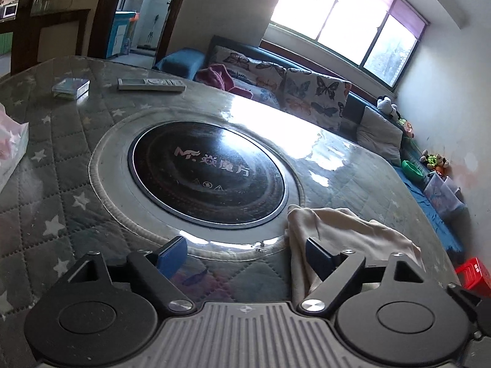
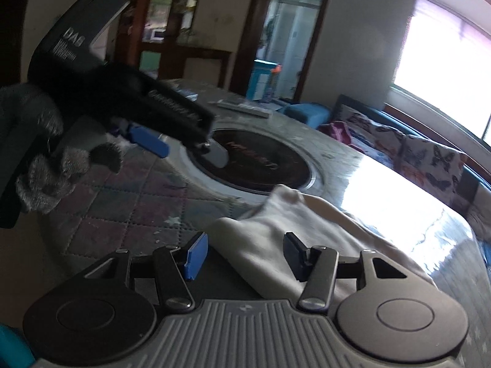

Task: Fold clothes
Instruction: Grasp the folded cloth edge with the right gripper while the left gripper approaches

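On my quilted table [image 1: 55,184]: cream garment [image 1: 346,230] bunched at five o'clock of the round black cooktop [image 1: 208,171], my left gripper [image 1: 245,257] and right gripper [image 2: 245,257] both gaping, gripping nothing.

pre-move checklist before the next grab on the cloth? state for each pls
1. Left gripper jaws open, nothing between them: ok.
2. Right gripper jaws open, not gripping: ok; cream cloth lies under and between them.
3. Cloth flat for folding: not ok, bunched and creased.
4. Cloth fully on the table: cannot tell, its near edge is hidden behind the grippers.
5. Remote control and small box clear of the cloth: ok, at the far side.
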A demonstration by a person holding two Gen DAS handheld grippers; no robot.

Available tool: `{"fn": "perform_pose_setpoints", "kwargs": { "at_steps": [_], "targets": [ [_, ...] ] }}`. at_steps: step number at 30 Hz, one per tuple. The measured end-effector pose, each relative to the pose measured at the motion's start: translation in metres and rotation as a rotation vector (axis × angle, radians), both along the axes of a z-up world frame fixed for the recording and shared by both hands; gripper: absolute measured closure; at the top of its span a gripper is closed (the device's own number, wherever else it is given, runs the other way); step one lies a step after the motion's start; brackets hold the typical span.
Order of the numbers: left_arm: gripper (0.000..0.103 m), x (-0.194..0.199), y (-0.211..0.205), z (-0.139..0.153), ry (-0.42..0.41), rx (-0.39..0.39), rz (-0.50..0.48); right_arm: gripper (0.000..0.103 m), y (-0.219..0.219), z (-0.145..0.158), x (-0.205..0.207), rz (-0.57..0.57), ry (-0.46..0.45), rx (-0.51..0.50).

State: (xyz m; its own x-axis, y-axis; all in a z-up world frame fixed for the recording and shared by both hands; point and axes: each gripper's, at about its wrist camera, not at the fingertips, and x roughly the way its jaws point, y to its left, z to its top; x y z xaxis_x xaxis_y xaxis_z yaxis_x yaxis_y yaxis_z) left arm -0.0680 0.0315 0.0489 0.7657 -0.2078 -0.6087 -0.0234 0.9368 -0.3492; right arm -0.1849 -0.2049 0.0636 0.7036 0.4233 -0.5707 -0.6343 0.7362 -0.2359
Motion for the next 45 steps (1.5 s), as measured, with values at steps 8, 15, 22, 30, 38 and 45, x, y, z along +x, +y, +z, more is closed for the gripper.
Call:
{"fn": "perform_pose_setpoints", "kwargs": {
  "at_steps": [8,15,22,30,38,45],
  "targets": [
    [0.018,0.016,-0.004,-0.006,0.047,-0.039,-0.010,0.056,0.018,-0.013,0.009,0.080,-0.015,-0.072],
    [0.018,0.031,-0.004,-0.016,0.117,-0.121,-0.015,0.065,0.027,-0.024,0.018,0.105,-0.022,-0.107],
    [0.016,0.039,-0.006,-0.021,0.164,-0.191,-0.015,0.088,0.022,-0.027,0.025,0.085,-0.009,-0.063],
    [0.014,0.048,-0.010,-0.026,0.200,-0.312,0.003,0.093,-0.015,0.000,0.046,0.022,0.114,0.169],
    [0.013,0.062,-0.020,-0.034,0.262,-0.514,0.019,0.095,-0.046,0.019,0.051,-0.006,0.137,0.293],
    [0.035,0.067,-0.031,-0.052,0.318,-0.670,0.017,0.095,-0.060,0.023,0.045,0.013,0.148,0.330]
  ]
}}
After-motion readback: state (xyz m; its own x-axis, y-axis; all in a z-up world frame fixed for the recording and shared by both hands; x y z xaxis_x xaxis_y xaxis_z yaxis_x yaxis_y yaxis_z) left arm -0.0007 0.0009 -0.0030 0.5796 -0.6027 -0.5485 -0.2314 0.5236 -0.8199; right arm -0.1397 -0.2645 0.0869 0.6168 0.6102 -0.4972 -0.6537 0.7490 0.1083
